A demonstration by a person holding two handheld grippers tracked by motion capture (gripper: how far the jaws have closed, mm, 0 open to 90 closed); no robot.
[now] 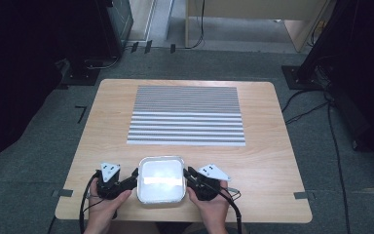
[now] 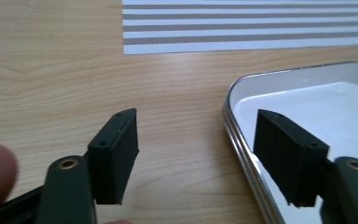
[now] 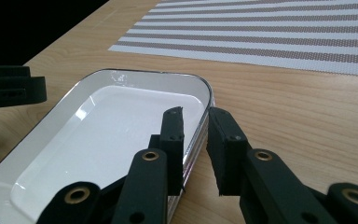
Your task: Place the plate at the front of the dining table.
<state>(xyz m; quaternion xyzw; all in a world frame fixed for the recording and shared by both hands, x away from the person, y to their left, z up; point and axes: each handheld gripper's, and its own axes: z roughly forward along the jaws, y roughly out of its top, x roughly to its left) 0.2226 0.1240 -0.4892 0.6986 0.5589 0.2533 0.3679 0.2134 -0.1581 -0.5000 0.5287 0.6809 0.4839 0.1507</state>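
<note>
Wooden table [image 1: 268,161] stands on grey carpet, with dark equipment and cables around its far corners.

Right gripper [image 3: 196,128]: its 2 jaws straddle the right rim of the white tray [image 3: 98,140], 1 jaw inside the tray and 1 outside over the wood. The gap between them is narrow, and the rim sits in that gap. The inner pad lies against the wall; whether the outer pad presses on it cannot be told. In the high view, the right gripper [image 1: 189,174] meets the tray's right edge, held by the person's right hand [image 1: 213,204].

Left gripper [image 2: 196,144]: its 2 jaws stand well apart across the tray's left rim, 1 jaw above the white inside and 1 over bare wood. Neither pad touches the rim. In the high view, the left gripper [image 1: 134,178] sits just beside the tray's left edge, held by the left hand [image 1: 106,204].

White tray [image 1: 161,179]: it lies flat at the near edge of the table, between the 2 grippers, with a metal-coloured rim.

Striped placemat [image 1: 186,115]: it lies beyond the tray, near the table's middle, apart from the tray.
</note>
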